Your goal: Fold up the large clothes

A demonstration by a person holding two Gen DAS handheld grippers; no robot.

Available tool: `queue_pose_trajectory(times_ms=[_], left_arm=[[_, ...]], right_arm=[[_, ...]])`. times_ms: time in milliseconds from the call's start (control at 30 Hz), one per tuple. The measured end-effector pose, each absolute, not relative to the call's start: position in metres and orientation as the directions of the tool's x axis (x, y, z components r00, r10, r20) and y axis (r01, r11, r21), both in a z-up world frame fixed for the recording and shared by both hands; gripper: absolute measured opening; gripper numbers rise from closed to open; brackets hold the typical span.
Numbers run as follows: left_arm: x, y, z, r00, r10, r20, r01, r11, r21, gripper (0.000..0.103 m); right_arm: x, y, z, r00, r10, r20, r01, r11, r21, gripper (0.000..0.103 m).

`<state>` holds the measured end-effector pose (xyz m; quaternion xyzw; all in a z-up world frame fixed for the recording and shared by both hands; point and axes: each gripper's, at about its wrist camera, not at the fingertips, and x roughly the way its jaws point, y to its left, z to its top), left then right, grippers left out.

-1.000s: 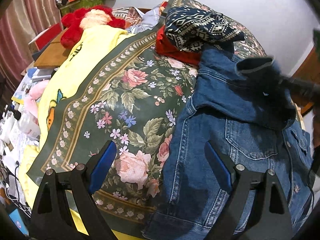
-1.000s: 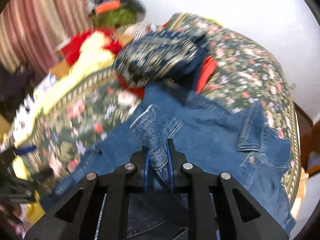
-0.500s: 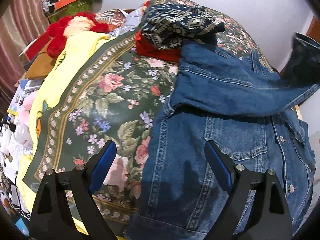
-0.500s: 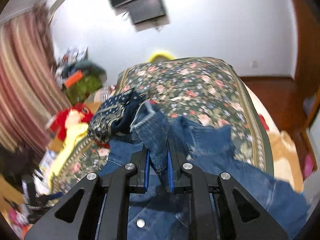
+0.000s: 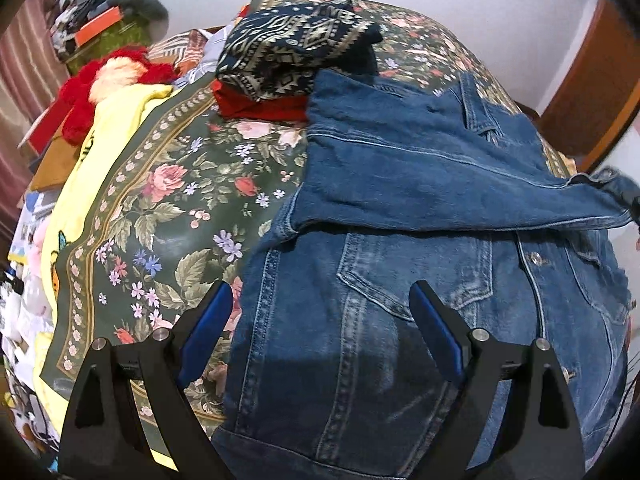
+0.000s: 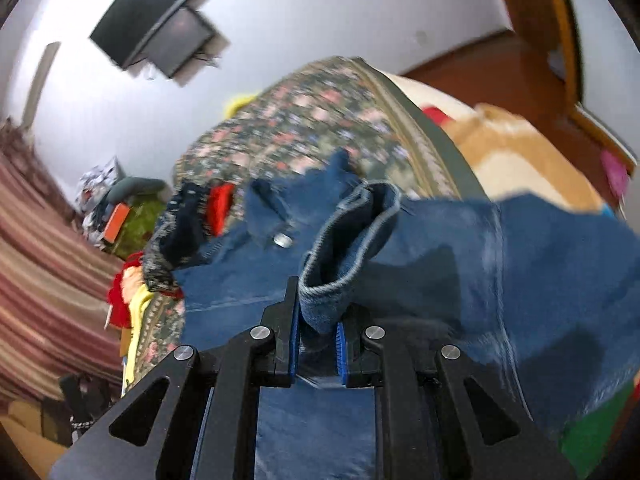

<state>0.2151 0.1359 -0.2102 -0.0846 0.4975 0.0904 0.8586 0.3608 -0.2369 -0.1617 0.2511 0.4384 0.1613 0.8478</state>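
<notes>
On the bed, over its floral bedspread (image 5: 168, 200): one denim jacket (image 5: 380, 320), front up, one sleeve (image 5: 440, 176) drawn across the chest. Beyond the collar, one patterned navy garment (image 5: 296, 48) stacked on one red one (image 5: 260, 106); along the bed's left edge, one yellow cloth (image 5: 100, 148) and one red plush toy (image 5: 116, 76). Left gripper (image 5: 320, 320) above the jacket's hem, fingers spread wide, holding nothing. Right gripper (image 6: 316, 332) clamped on the sleeve's cuff (image 6: 340, 256), lifted cloth blocking most of that view.
</notes>
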Motion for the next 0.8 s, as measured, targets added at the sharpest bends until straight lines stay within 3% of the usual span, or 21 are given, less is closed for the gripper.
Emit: queue_pose_trajectory(times_ms=[233,400,533,700,800], left_arm=[[0.217,0.122,-0.213,0.468,0.069,-0.881,-0.22,0.975,-0.04,0.09],[0.219,0.107,-0.212,0.47,0.055,-0.881,-0.187,0.982,-0.039,0.09],[0.222,0.093,-0.209,0.477,0.046,-0.878,-0.154,0.988,-0.032,0.09],[0.227,0.079,-0.204,0.488,0.015,-0.873,-0.112,0.993,-0.045,0.09],[0.234,0.068,-0.198,0.5,0.005,-0.866,-0.077,0.996,-0.038,0.09]], right_arm=[[0.343,-0.252,-0.192,0.545,0.452,-0.706,0.039,0.828,0.56,0.014],[0.34,-0.264,-0.196,0.528,0.409,-0.745,0.073,0.851,0.519,0.023],[0.334,-0.276,-0.192,0.515,0.359,-0.779,0.085,0.882,0.463,0.04],[0.323,-0.298,-0.177,0.541,0.305,-0.784,0.105,0.9,0.422,0.048],[0.314,-0.316,-0.161,0.586,0.254,-0.77,0.125,0.91,0.395,0.061]])
